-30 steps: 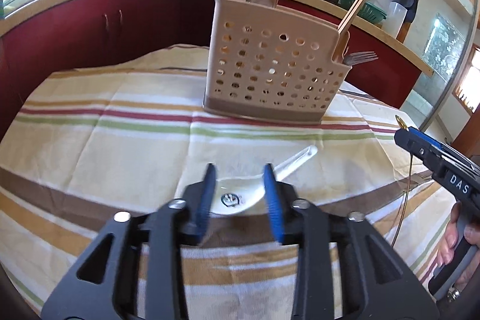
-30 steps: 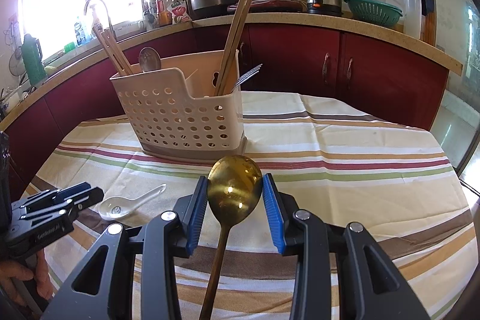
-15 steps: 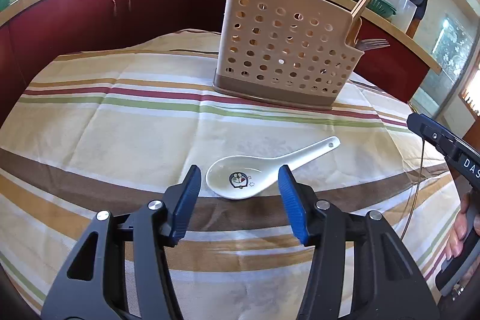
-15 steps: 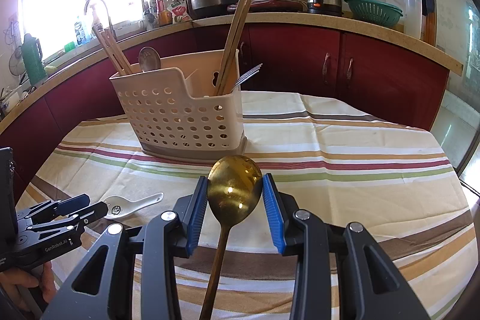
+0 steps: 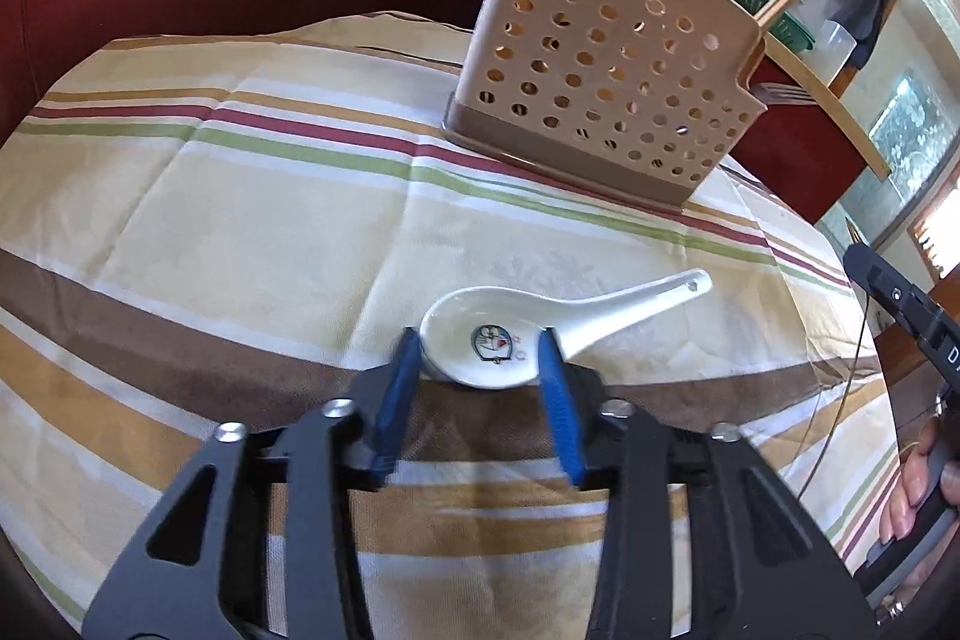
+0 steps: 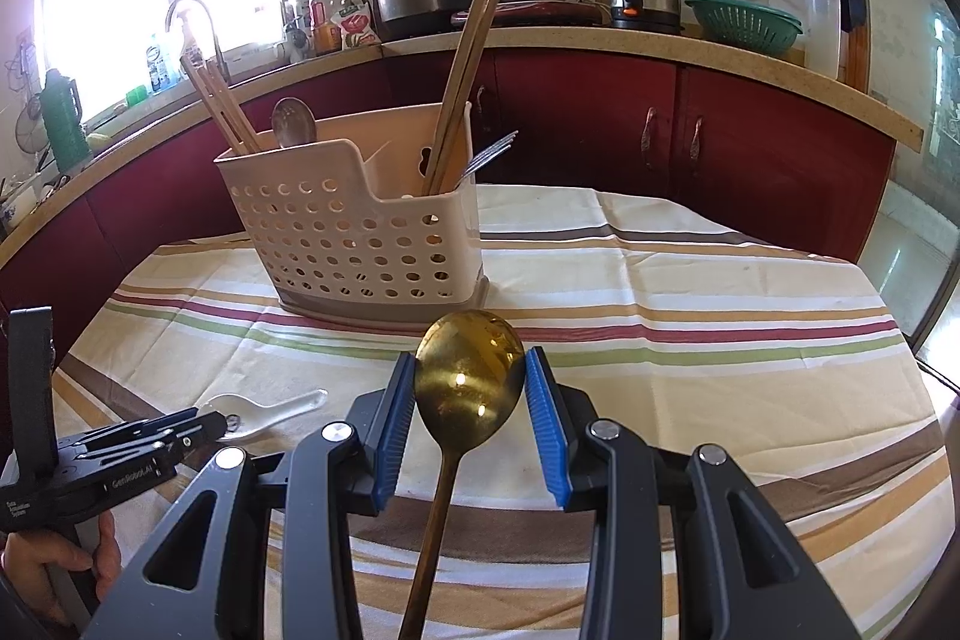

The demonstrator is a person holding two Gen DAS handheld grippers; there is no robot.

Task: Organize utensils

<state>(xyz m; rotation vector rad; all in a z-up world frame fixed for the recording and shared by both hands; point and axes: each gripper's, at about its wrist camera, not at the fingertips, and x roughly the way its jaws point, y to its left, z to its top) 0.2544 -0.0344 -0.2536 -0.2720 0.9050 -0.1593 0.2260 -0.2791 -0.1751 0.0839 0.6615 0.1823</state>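
A white ceramic soup spoon (image 5: 528, 334) with a cartoon print lies on the striped tablecloth; it also shows in the right wrist view (image 6: 264, 409). My left gripper (image 5: 480, 358) is open, its blue pads on either side of the spoon's bowl, low over the cloth. My right gripper (image 6: 471, 388) is shut on a gold metal spoon (image 6: 465, 394), bowl up, held above the table. A beige perforated utensil caddy (image 6: 360, 232) stands behind, holding chopsticks, a spoon and a fork; it also shows in the left wrist view (image 5: 606, 64).
The round table has a striped cloth (image 6: 690, 340). Red cabinets and a counter (image 6: 660, 46) with kettle, pots and a green colander curve behind it. The right gripper's body (image 5: 912, 304) shows at the right edge of the left wrist view.
My left gripper moved forward and down, so its open pads now flank the white spoon's bowl. The right gripper and gold spoon have stayed still.
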